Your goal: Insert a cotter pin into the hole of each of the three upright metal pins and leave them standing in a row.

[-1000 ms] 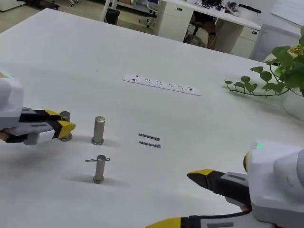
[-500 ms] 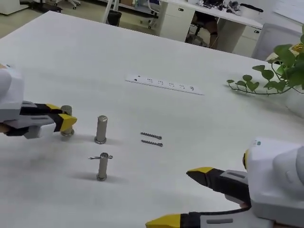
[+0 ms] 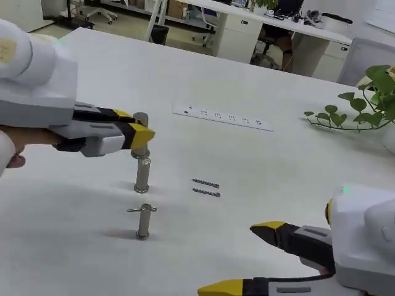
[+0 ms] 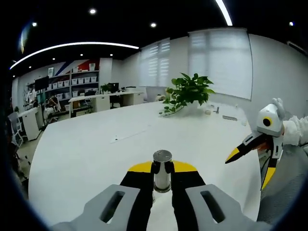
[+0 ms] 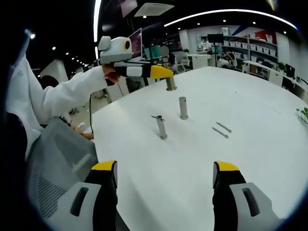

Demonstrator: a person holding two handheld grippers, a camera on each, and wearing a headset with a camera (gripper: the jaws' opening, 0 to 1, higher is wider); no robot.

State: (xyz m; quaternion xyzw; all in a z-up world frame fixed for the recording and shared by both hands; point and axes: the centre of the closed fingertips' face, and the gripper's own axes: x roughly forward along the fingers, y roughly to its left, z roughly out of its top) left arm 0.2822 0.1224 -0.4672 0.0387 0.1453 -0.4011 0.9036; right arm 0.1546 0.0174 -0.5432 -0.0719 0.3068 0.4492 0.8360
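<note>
Your left gripper (image 3: 139, 137) sits at 9 o'clock in the head view, its yellow-tipped jaws clamped on the shaft of one metal pin (image 3: 141, 119). The left gripper view shows that pin (image 4: 162, 171) upright between the two jaws, its round top standing above them. Whether its foot is clear of the white table (image 3: 278, 160) cannot be made out.

Directly at 6 o'clock from the clamped one, a bare metal pin (image 3: 142, 176) stands upright on the table. At 6 o'clock from that stands the third metal pin (image 3: 144, 223), with a fitted cotter pin (image 3: 142, 209) crosswise through its upper end. Two loose cotter pins (image 3: 206, 188) lie side by side at 3 o'clock from the bare metal pin, well apart from it.

Your right gripper (image 3: 241, 259) is at 5 o'clock in the head view, jaws spread wide and holding nothing. Its own view shows the gap between the jaws, with the bare metal pin (image 5: 183, 108), the third metal pin (image 5: 161, 126) and the loose cotter pins (image 5: 221, 130) beyond.

A power strip (image 3: 222, 117) lies at 1 o'clock from the pins, and a potted plant (image 3: 364, 98) at 3 o'clock near the table edge.
</note>
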